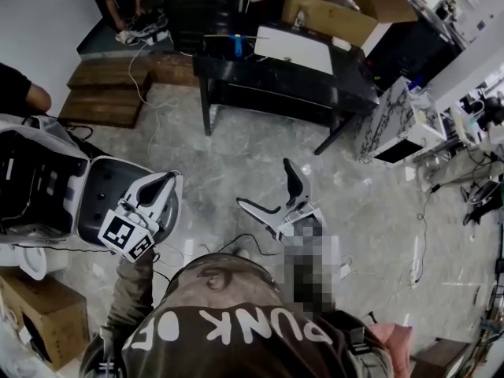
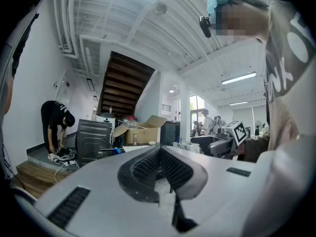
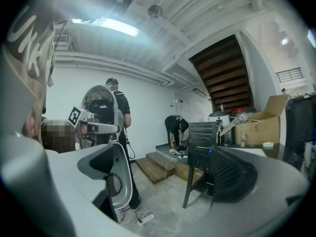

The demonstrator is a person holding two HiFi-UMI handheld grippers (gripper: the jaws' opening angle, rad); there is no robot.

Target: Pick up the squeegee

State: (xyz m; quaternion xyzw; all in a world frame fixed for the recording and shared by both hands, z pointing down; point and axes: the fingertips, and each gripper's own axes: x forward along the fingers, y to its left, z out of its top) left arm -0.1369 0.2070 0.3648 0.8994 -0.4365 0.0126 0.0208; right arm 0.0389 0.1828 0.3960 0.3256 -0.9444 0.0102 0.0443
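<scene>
The squeegee (image 1: 233, 42), a thin bar with a blue handle, lies on the black table (image 1: 276, 75) across the room. It shows as a small blue shape (image 3: 210, 151) in the right gripper view and again as a blue shape (image 2: 116, 151) in the left gripper view. My left gripper (image 1: 168, 182) is held low at the left, its jaws shut together with nothing between them (image 2: 159, 150). My right gripper (image 1: 265, 183) stands open over the marble floor, far short of the table, with only air between its jaws (image 3: 170, 174).
An open cardboard box (image 1: 331, 12) and a white board (image 1: 295, 50) share the table. Wooden steps (image 1: 110, 93) lie at the left, with a person (image 1: 126, 2) bending beyond them. A white machine (image 1: 35, 176) and a box (image 1: 43, 313) stand at my left. Cables cross the floor.
</scene>
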